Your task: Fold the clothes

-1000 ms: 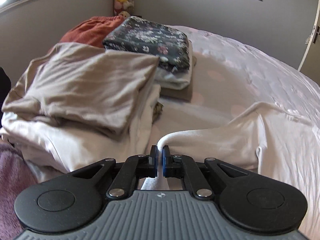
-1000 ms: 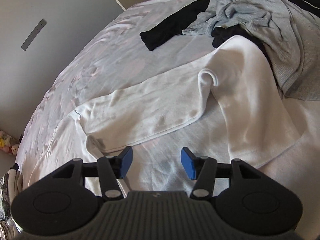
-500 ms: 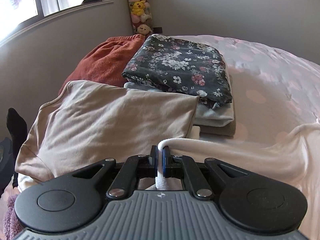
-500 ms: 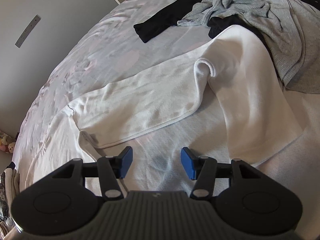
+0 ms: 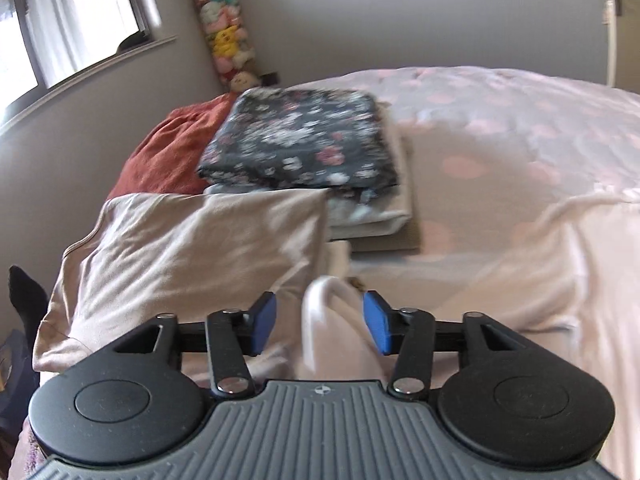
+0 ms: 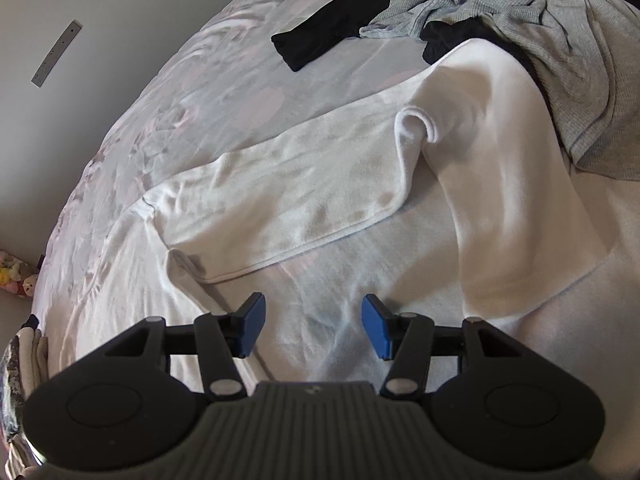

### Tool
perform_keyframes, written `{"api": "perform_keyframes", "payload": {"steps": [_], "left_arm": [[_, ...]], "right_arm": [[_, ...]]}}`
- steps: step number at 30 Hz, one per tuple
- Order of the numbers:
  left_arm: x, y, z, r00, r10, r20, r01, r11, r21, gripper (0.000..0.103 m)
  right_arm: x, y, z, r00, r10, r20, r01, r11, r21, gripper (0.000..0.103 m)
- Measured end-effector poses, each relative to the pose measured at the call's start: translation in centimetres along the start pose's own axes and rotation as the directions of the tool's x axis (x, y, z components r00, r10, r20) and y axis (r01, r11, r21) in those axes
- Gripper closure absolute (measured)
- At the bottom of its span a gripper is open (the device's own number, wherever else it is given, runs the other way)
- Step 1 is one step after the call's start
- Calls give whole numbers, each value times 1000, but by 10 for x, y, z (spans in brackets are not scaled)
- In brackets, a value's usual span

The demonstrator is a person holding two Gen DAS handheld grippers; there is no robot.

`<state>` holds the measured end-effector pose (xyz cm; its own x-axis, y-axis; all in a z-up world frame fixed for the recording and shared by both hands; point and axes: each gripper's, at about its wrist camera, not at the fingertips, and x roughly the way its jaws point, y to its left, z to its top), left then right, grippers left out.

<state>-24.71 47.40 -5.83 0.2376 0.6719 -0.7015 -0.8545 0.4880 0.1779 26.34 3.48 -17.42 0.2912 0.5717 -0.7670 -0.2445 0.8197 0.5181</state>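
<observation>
Looking out along my left hand-held gripper [image 5: 318, 328], I had its blue pads standing apart, with a loop of the white long-sleeved top [image 6: 500, 184] rising loose between them and clamped by neither. Just beyond it sat a folded beige garment [image 5: 192, 256] on a stack at the bed's edge, and behind that a folded dark floral piece [image 5: 304, 140] on its own pile, with a rust-coloured item [image 5: 168, 152] beside the wall. My right hand-held gripper [image 6: 313, 330] also had its pads apart and held nothing, hovering low over the white top's body.

The white top lay spread on the pale spotted bedcover [image 5: 500, 120], one sleeve laid across its chest and the other side mounded up in a soft ridge. Past it a grey knit [image 6: 520, 20] and a black garment [image 6: 320, 36] lay crumpled and unfolded.

My judgement was that the white top was partway through folding, at a point of letting go or regripping on the left. The next move called for a firm pinch on a clean hem or shoulder edge, both layers caught together, and a flat carry across so the mounded side would not bunch.
</observation>
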Motion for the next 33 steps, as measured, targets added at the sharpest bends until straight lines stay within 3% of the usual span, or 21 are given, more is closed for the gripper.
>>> {"api": "perform_keyframes", "payload": {"steps": [2,5,9,11,15,22,24,26,27,28,30,31,33], "left_arm": [[-19,-11,-8,998,-68,6,68,998,14,53],[-34,-30,-35,975,-214,-58,214,977,-7,53],[-48,-55,-74,909,-392,-140,388,920,-53,53],[-56,-66,-93,881,-442,-170,439,897,-60,53],[-62,-82,-121,838,-493,-235,492,868,-66,51],[-63,-100,-158,790,-510,-341,511,854,-94,49],[-60,-106,-168,779,-493,-388,502,861,-84,47],[-56,-112,-178,771,-465,-435,481,873,-81,48],[-56,-113,-181,763,-471,-443,488,869,-83,51],[-56,-114,-183,754,-481,-448,498,863,-87,55],[-58,-114,-183,725,-532,-437,540,833,-118,91],[-60,-113,-183,709,-558,-431,561,817,-133,97],[-67,-109,-176,714,-575,-400,573,808,-139,102]], "right_arm": [[-12,8,-5,999,15,-51,-18,998,-56,46],[-33,21,-17,992,5,-125,-26,986,-165,46],[-62,25,-32,980,-3,-199,-46,970,-238,46],[-74,24,-39,973,0,-229,-59,966,-253,46],[-87,21,-49,957,15,-291,-94,961,-261,46],[-82,25,-68,943,11,-333,-133,929,-346,47],[-82,24,-70,943,15,-331,-140,924,-356,51],[-82,24,-71,944,19,-330,-147,919,-366,64],[-84,23,-71,944,29,-329,-155,918,-366,69],[-86,22,-70,942,49,-331,-173,918,-357,81],[-92,20,-69,941,90,-327,-202,923,-327,84],[-97,19,-68,943,103,-316,-207,926,-315,86],[-108,19,-64,945,140,-294,-227,931,-286,86]]}}
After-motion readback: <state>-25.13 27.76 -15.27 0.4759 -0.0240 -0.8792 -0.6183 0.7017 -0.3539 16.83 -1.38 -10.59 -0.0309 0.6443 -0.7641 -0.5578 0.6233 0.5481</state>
